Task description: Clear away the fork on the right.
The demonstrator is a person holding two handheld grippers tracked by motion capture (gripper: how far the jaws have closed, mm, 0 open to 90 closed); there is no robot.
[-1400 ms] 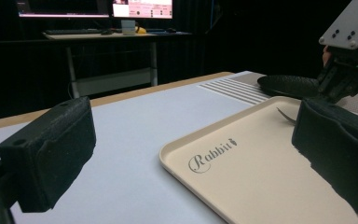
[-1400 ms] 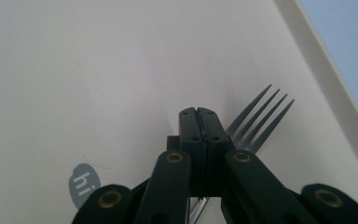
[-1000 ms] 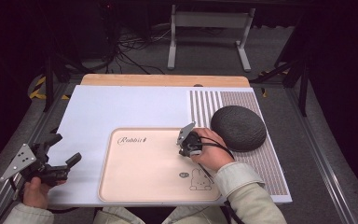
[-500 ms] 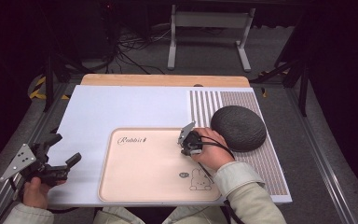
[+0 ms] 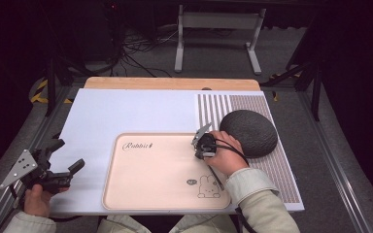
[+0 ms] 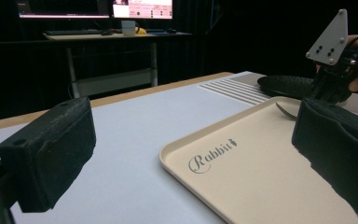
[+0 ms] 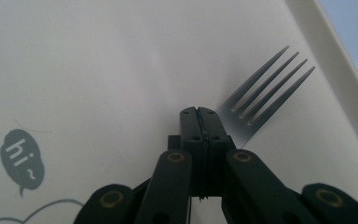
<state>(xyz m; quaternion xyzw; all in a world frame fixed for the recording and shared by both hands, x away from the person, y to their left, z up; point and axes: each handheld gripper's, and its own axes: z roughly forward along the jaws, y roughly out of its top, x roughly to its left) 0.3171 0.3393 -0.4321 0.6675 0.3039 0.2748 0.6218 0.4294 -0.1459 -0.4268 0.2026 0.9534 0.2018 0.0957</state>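
Counting one beige tray (image 5: 155, 194), one fork (image 7: 265, 100), one dark round woven mat (image 5: 248, 132), one striped placemat (image 5: 277, 165), two tongs. Lying on the white worktop (image 5: 126, 114), tray near the person's edge, carrying "Rabbit" lettering (image 6: 212, 156) at its far left and a bunny drawing (image 5: 209, 187) plus a "hi" bubble (image 7: 22, 158) near its front right. Resting beyond the tray's right far corner, round mat on the striped placemat.

Showing four slim tines in the right gripper view, fork looking thin, grey and metallic, lying flat on the tray's floor near the right rim, tines pointing away up and right, handle end disappearing under the jaw tips. Appearing in the left gripper view as a thin curved sliver (image 6: 285, 111) on the tray below the other gripper.

Reaching in from the bottom right in the high view, right hand (image 5: 228, 162) in a pale sleeve, wrist bent, holding right tongs (image 5: 200, 145) over the tray's far right part, tips pointing down; jaws pressed together, seeming clamped on the fork's handle.

Holding left tongs (image 5: 65, 158) off the worktop's left front corner, left hand (image 5: 36, 201) low at the edge; padded jaws standing wide apart, gripping nothing, aimed across the tray toward the right gripper.
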